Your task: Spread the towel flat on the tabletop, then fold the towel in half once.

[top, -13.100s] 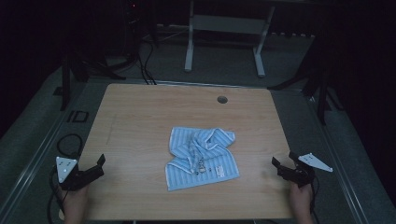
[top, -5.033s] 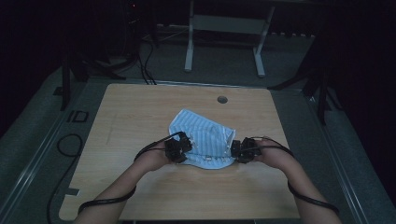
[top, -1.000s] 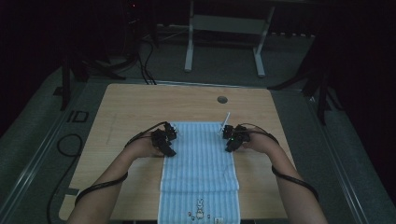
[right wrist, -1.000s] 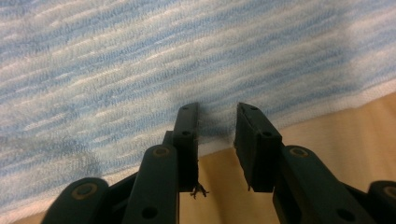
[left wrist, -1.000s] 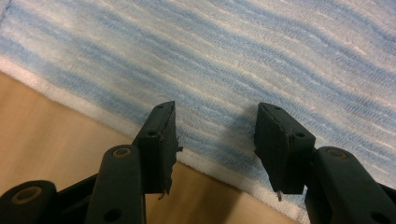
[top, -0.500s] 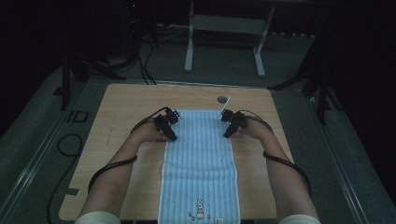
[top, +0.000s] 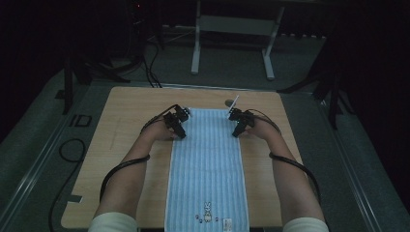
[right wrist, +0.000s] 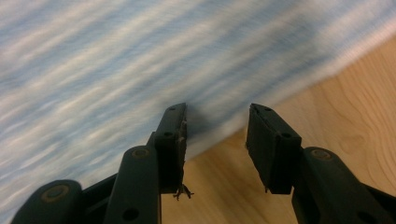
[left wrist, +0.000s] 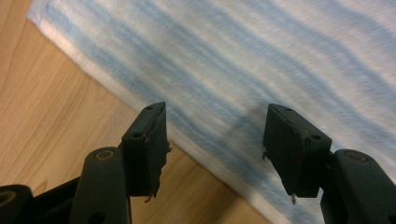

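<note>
Two grippers sit at the far end of the blue striped towel (top: 207, 164), and we see it stretched flat down the middle of the wooden table (top: 121, 125), its near end with the small rabbit print (top: 208, 211) reaching the table's near edge. Our left gripper (top: 180, 131) hangs over the towel's left border, jaws parted and just been opening, nothing pinched between them. Our right gripper (top: 237, 130) mirrors it on the right border, jaws also apart and just been opening, cloth lying free beneath. Beyond the towel's far right corner, a dark round hole (top: 229, 102) marks the tabletop.
</note>
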Demonstrator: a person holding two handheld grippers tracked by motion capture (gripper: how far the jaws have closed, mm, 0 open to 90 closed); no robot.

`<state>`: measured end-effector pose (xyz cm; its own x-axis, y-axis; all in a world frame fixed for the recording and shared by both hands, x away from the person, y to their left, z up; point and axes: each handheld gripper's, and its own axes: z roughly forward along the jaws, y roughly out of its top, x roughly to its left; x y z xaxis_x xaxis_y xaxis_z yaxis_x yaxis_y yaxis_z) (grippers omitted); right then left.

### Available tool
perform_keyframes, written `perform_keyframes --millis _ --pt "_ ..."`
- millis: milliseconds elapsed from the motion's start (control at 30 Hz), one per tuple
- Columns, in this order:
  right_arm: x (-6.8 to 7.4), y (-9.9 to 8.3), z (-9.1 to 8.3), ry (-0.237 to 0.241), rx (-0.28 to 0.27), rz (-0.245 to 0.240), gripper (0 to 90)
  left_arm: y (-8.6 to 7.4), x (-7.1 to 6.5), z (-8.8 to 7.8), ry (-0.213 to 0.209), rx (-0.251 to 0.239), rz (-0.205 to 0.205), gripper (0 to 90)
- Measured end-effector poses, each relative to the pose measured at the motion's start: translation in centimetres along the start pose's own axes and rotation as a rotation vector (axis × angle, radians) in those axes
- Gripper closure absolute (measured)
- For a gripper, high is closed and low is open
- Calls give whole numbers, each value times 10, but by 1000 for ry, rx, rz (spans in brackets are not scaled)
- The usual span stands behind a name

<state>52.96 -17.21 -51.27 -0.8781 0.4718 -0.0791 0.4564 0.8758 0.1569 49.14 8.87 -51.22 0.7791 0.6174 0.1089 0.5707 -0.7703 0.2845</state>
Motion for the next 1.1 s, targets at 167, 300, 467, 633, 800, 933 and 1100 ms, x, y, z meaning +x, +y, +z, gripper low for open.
perform_keyframes --millis 167,300,467,633,800,933,1100 --pt "16 -1 -12 81 -9 -81 536 -5 -14 -17 -28 -35 72 396" --pt "35 -5 -18 117 -10 -157 515 -21 -32 -32 -50 -65 130 383" --pt "61 -18 -25 126 -35 -258 507 -45 -47 -35 -71 -59 170 383" --pt "81 -34 -24 133 -37 -340 521 -64 -56 -29 -77 -23 194 378" --pt "89 -45 -16 140 -16 -358 528 -71 -59 -24 -91 -26 180 377" --pt "89 -49 -10 142 -14 -357 511 -73 -59 -17 -111 -22 165 377" --pt "88 -51 -10 141 -23 -356 510 -74 -61 -16 -132 -41 147 376"
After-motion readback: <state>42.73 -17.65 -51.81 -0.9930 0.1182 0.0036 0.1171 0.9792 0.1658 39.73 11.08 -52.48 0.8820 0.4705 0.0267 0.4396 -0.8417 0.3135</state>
